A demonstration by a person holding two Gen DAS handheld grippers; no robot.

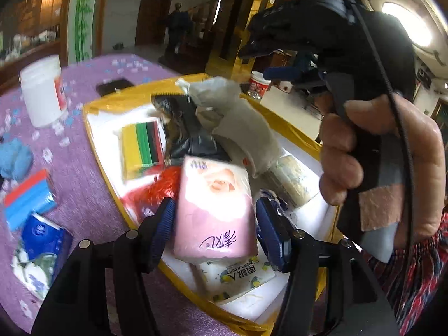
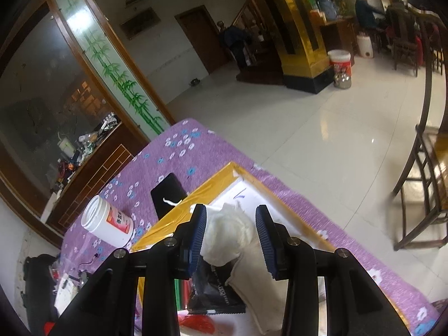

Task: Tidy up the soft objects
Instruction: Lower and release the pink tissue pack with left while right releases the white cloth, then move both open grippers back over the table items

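In the left wrist view my left gripper (image 1: 217, 226) is shut on a pink tissue pack (image 1: 215, 210), holding it over a white foam box with a yellow taped rim (image 1: 112, 102). A grey-white cloth (image 1: 238, 120) lies draped over a black packet (image 1: 193, 134) in the box. A hand (image 1: 378, 162) holds my right gripper (image 1: 280, 68) above the box's far side. In the right wrist view my right gripper (image 2: 231, 238) is open, and the cloth's bunched white end (image 2: 229, 232) sits loose between its blue pads (image 2: 264, 240).
The box also holds a striped colour pack (image 1: 142, 145), a red fluffy item (image 1: 159, 187) and a lemon-print tissue pack (image 1: 240, 274). On the purple cloth stand a white jar (image 1: 44, 89), a phone (image 1: 114, 85), a blue rag (image 1: 14, 159) and more tissue packs (image 1: 28, 198). A wooden chair (image 2: 420, 196) stands right.
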